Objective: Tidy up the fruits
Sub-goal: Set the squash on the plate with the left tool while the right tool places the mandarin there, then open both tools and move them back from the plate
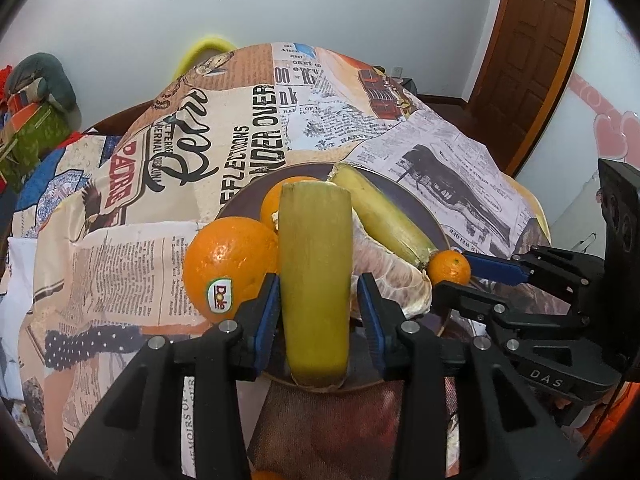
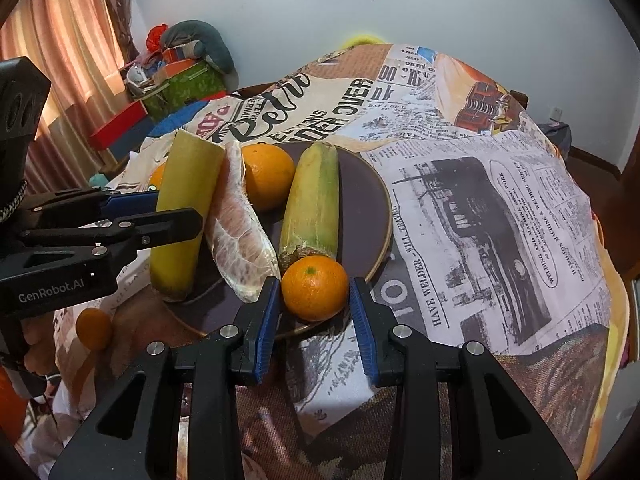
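L tongs (image 1: 318, 312) are sitting spread around the yellow-green stalk piece (image 1: 315, 280), blue pads just off both sides, not pinching; stalk is lying on the dark plate (image 2: 360, 216). R tongs (image 2: 316, 312) are also standing spread, flanking the small mandarin (image 2: 315, 287) at plate's near rim w/ gaps each side. Dole orange (image 1: 228, 266) is resting beside the plate (on the counter cloth (image 2: 500, 220)).

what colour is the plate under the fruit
Dark purple-brown with a thin tan rim; the plate shows best in the right wrist view.
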Motion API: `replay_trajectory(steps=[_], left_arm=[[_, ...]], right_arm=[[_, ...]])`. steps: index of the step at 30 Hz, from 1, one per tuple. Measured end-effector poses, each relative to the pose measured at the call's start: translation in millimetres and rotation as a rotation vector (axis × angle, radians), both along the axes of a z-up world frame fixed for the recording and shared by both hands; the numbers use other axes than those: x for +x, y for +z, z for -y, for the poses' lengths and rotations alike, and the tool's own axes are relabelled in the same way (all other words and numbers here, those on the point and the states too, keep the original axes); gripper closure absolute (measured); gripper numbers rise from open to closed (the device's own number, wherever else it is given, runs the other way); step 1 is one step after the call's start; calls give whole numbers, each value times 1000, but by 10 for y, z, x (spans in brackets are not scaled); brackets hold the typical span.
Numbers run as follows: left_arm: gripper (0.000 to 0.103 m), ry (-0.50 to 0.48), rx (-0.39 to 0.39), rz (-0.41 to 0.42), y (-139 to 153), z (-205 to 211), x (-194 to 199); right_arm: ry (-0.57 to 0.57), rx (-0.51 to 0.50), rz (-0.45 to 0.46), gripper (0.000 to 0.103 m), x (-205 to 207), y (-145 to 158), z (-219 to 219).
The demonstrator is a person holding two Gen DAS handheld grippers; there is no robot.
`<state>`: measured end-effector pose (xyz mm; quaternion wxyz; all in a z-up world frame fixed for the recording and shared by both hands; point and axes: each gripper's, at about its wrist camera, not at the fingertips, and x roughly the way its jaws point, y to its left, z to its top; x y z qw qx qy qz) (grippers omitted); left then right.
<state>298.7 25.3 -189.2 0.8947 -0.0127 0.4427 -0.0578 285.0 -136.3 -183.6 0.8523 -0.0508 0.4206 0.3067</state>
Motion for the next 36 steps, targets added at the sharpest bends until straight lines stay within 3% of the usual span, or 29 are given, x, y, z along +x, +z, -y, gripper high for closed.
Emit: replay_trajectory(steps=[8, 12, 20, 28, 36], left_arm=[[60, 18, -26, 21, 152, -76, -201], [50, 21, -18, 61, 313, -96, -383], [43, 46, 2, 105, 526, -181, -750], [40, 72, -5, 78, 482, -290, -1077], [39, 92, -18, 15, 305, -411, -1312]], right_arm=[[-15, 8, 33, 65, -131, 166, 78], [-17, 13, 58, 65, -260, 294, 113], [-13, 26, 108, 59, -560, 519, 154], [-26, 35, 138, 32, -846, 578, 193], [-11, 9, 105, 23, -1003, 403, 174]])
